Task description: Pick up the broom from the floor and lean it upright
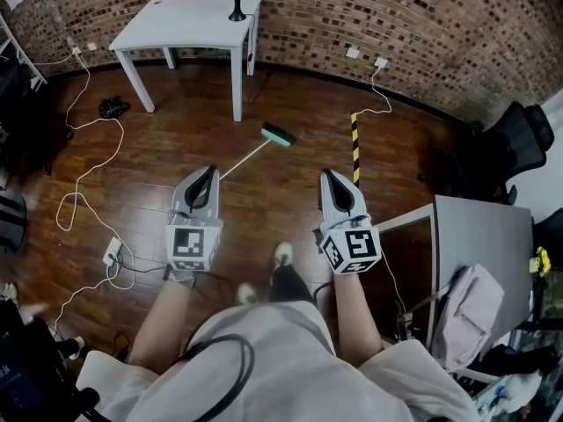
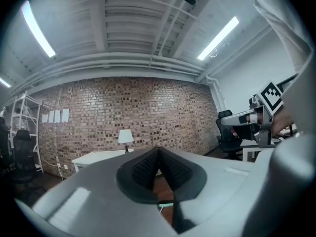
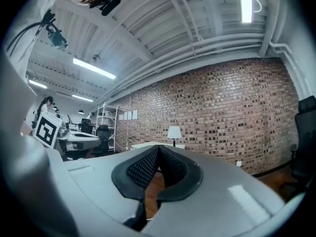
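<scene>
The broom lies flat on the wooden floor ahead of me, with its teal head [image 1: 278,135] far from me and its thin white handle [image 1: 242,161] running back toward my left side. My left gripper [image 1: 209,173] is held level above the floor, shut and empty, and the near end of the handle shows just right of its tip. My right gripper [image 1: 325,175] is level too, shut with nothing in it, and stands right of the broom. In the left gripper view a sliver of the teal broom head [image 2: 164,207] shows below the closed pads [image 2: 148,169].
A white table [image 1: 189,16] with a small lamp [image 1: 237,9] stands against the brick wall. White cables and a power strip [image 1: 113,251] lie at left. A yellow-black striped strip [image 1: 355,148], a grey desk [image 1: 484,236], a pink backpack [image 1: 471,310] and a black chair [image 1: 519,139] are at right.
</scene>
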`<control>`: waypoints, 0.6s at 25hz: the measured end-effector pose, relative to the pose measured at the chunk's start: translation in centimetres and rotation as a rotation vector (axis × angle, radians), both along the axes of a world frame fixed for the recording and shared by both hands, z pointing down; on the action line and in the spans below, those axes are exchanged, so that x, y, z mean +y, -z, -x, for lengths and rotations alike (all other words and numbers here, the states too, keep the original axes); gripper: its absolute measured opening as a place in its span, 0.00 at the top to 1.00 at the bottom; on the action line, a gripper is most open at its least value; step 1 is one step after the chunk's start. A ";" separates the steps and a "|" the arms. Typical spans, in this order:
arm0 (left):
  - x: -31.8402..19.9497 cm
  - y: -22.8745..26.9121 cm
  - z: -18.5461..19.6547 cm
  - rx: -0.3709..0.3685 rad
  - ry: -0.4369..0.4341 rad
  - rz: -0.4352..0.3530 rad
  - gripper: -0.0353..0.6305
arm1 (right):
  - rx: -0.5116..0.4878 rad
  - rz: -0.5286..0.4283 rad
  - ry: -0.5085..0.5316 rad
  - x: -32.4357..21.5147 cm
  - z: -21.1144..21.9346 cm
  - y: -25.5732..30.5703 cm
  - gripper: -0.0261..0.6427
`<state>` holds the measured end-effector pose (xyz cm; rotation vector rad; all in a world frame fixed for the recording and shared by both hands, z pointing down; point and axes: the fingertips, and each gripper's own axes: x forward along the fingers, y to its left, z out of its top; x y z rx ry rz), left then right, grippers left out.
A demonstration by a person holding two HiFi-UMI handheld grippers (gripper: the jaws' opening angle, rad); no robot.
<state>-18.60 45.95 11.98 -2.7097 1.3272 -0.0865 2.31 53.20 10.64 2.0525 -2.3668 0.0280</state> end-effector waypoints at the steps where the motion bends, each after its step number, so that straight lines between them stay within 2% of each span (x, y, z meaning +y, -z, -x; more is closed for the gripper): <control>1: -0.3 -0.2 0.0 -0.004 -0.001 0.003 0.94 | 0.002 0.003 0.003 -0.3 0.1 -0.1 0.94; 10: -5.9 -1.3 -1.4 -0.020 0.030 0.017 0.94 | -0.022 0.005 0.025 -6.8 -2.1 -1.4 0.94; 15: -10.3 -1.9 -4.2 -0.018 0.047 0.024 0.94 | -0.021 0.014 0.058 -11.6 -4.5 -1.9 0.94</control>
